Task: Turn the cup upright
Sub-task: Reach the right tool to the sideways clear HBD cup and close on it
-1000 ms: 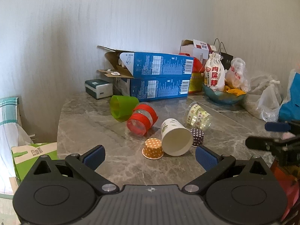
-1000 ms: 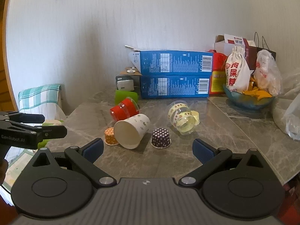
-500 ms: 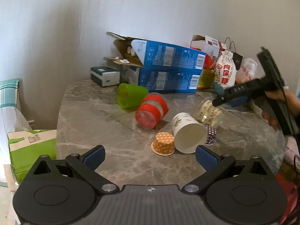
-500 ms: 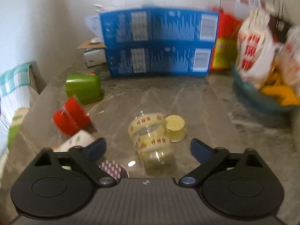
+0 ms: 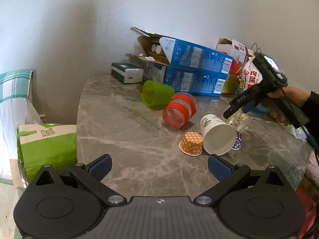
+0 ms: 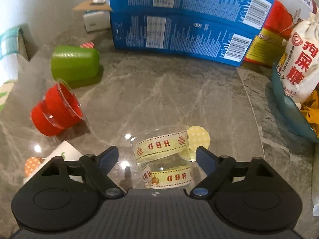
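Note:
A clear plastic cup with yellow "HBD" ribbon bands (image 6: 163,159) lies on its side on the grey marble table (image 6: 179,91). My right gripper (image 6: 157,157) is open, its blue pads on either side of the cup and apart from it. In the left wrist view the right gripper (image 5: 235,113) hangs over that cup (image 5: 238,119). My left gripper (image 5: 159,167) is open and empty above the table's near edge. A white paper cup (image 5: 217,135), a red-banded cup (image 5: 178,110) and a green cup (image 5: 156,95) also lie on their sides.
Small orange (image 5: 191,143) and purple (image 5: 237,142) dotted paper cups sit by the white cup. A small yellow one (image 6: 198,140) touches the clear cup. Blue cartons (image 6: 179,25) line the wall. A teal bowl with a cloth bag (image 6: 299,69) stands at right.
My right gripper has moved forward and down to the clear ribbon cup, which now lies between its open pads. My left gripper has drifted left and back a little.

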A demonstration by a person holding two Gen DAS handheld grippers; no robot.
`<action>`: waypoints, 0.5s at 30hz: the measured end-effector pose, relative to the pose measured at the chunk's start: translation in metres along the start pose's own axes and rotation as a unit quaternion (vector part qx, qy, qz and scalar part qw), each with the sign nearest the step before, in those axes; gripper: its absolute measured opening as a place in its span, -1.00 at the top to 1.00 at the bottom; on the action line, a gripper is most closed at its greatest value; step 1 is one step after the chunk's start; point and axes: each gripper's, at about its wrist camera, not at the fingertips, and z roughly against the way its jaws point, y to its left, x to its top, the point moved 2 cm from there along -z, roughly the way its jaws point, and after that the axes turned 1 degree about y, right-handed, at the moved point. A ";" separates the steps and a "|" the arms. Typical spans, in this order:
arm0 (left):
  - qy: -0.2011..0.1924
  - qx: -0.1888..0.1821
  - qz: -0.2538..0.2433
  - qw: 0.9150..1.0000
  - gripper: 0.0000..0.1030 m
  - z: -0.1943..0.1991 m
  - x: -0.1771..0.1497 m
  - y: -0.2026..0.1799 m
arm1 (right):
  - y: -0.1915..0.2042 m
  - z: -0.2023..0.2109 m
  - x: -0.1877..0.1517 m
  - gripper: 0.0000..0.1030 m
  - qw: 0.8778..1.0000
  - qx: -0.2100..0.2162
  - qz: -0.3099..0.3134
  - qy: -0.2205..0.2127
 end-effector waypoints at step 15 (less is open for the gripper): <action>-0.020 -0.008 0.025 0.999 -1.00 0.036 -0.010 0.023 | 0.014 0.043 -0.013 -0.22 0.998 -0.042 -0.034 -0.035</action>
